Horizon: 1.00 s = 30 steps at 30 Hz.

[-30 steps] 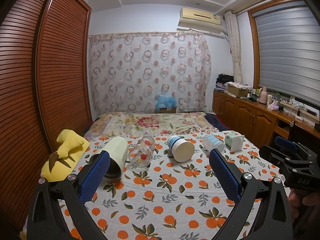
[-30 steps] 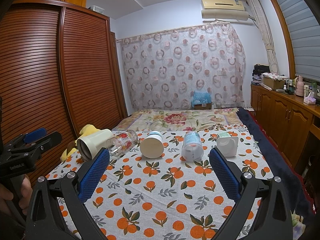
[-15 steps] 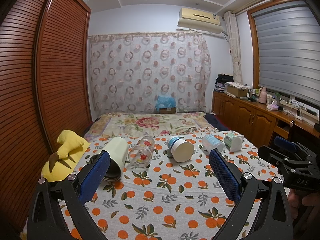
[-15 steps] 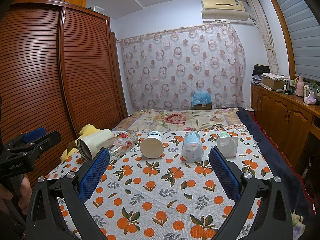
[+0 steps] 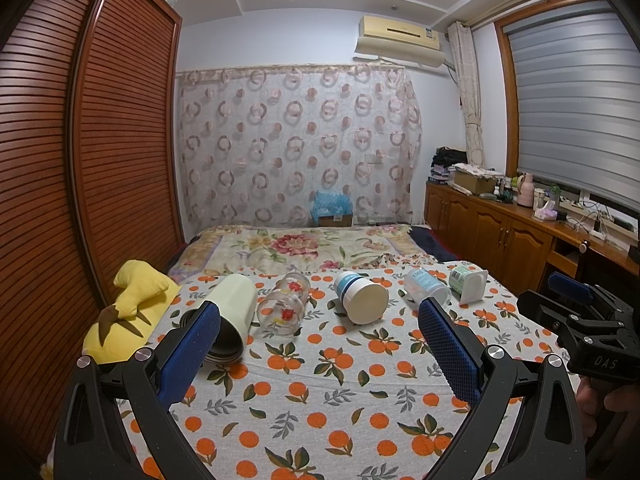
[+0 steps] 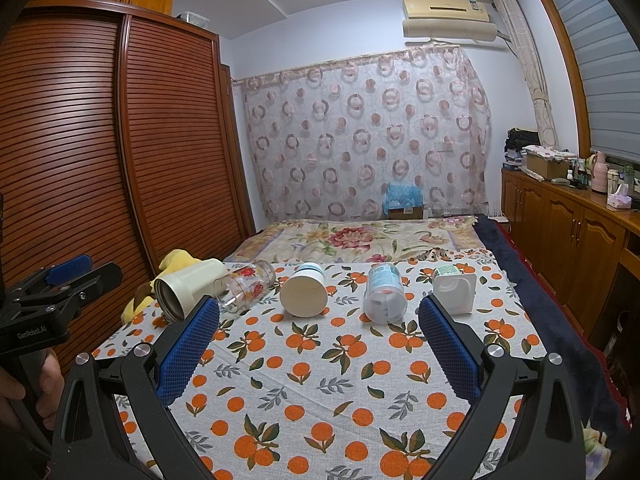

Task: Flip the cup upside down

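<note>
Several cups lie on their sides in a row on the orange-print cloth (image 5: 320, 392). From the left: a cream tumbler (image 5: 232, 312) (image 6: 188, 286), a clear glass with red flowers (image 5: 286, 304) (image 6: 246, 286), a white cup with a blue band (image 5: 362, 296) (image 6: 305, 289), a clear plastic cup with a blue label (image 5: 426, 286) (image 6: 384, 292), and a square white cup with a green label (image 5: 468, 280) (image 6: 454, 286). My left gripper (image 5: 318, 352) is open and empty, short of the row. My right gripper (image 6: 318, 350) is open and empty, short of the row.
A yellow plush toy (image 5: 128, 312) lies at the cloth's left edge beside a slatted wooden wardrobe (image 5: 100, 160). A floral quilt (image 5: 304, 246) lies behind the cups. Wooden cabinets (image 5: 500, 236) run along the right wall. The other gripper shows at each view's side.
</note>
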Each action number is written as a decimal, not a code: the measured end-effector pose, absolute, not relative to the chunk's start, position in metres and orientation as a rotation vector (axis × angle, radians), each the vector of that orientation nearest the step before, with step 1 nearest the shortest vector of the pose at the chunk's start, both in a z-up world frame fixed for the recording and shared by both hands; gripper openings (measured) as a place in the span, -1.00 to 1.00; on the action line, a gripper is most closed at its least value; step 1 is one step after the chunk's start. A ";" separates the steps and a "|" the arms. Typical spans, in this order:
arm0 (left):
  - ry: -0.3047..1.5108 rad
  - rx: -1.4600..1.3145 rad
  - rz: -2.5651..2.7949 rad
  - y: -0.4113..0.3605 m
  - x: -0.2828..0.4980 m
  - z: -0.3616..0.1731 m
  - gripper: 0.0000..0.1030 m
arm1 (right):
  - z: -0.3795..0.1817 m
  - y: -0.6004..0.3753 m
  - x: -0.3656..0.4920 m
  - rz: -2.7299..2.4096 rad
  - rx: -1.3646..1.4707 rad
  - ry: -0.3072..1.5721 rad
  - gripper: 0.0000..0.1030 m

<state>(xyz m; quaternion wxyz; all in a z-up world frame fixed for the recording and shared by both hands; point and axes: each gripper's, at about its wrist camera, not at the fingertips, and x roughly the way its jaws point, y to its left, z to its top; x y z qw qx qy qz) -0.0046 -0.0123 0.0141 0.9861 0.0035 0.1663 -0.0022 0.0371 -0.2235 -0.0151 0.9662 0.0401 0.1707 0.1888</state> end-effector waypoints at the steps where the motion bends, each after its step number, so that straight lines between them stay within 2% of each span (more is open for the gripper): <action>1: 0.334 0.008 -0.004 -0.012 -0.005 0.014 0.86 | -0.015 -0.223 0.037 0.382 0.081 0.345 0.95; 14: 0.364 0.000 -0.019 -0.004 -0.008 0.021 0.86 | -0.018 -0.221 0.046 0.389 0.075 0.370 0.95; 30: 0.509 0.017 -0.134 0.015 0.067 -0.030 0.86 | -0.037 -0.212 0.164 0.393 -0.061 0.552 0.63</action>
